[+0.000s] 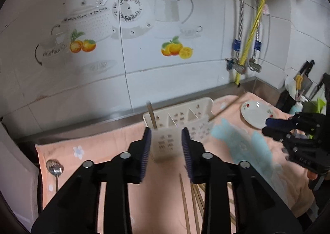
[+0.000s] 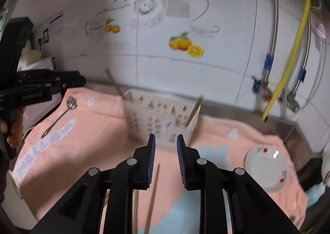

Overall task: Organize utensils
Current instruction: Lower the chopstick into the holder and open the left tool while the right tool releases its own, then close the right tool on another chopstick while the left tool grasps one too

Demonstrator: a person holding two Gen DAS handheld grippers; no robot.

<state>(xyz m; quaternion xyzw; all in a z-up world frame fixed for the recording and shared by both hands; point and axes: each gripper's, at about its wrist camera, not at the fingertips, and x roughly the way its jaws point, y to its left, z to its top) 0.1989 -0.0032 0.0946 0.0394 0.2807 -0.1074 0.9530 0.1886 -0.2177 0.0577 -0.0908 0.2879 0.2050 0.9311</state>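
My left hand-held gripper (image 1: 166,147) and my right hand-held gripper (image 2: 166,155) both hover released, grasping nothing. The white utensil caddy (image 1: 181,124) stands near the tabletop's back edge with a chopstick (image 1: 152,116) upright inside. Loose chopsticks (image 1: 185,203) lie at the front edge, a spoon (image 1: 54,169) near the left edge.

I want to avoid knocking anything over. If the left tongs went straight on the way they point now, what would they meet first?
Probably the white utensil caddy, which stands straight beyond the open left tongs on the peach towel. Depth is hard to judge here.
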